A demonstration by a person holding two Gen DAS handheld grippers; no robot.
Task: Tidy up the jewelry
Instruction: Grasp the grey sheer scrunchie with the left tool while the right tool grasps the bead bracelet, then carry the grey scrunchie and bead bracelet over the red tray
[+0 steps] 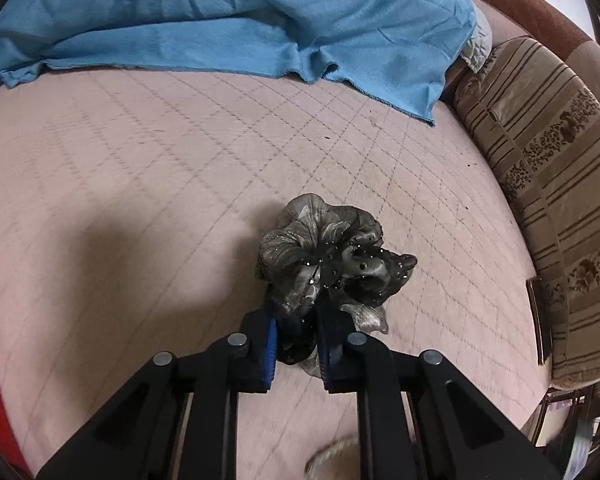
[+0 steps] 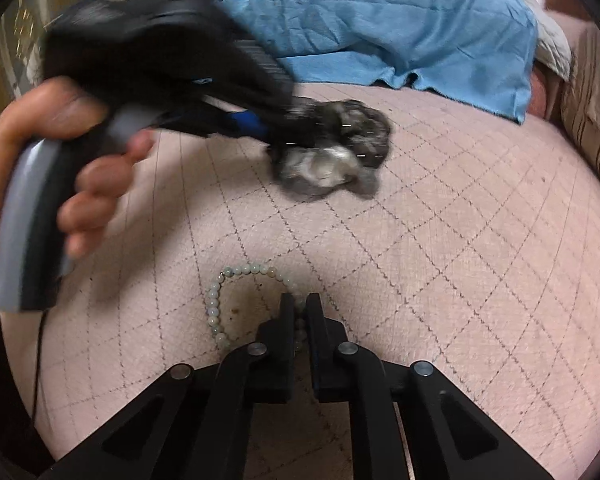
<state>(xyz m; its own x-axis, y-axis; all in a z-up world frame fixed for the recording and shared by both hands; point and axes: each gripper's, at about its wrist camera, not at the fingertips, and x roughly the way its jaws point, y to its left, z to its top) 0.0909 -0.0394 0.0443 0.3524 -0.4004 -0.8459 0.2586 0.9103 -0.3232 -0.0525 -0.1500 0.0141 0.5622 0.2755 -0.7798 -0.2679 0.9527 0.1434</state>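
With the right gripper (image 2: 299, 304) clamped on the bead bracelet (image 2: 220, 308) lying on the quilted mattress (image 2: 460, 240), we keep the left gripper (image 1: 296, 344) pinched firmly on the base of the grey fabric flower (image 1: 324, 256), carrying both pieces without crushing petals.
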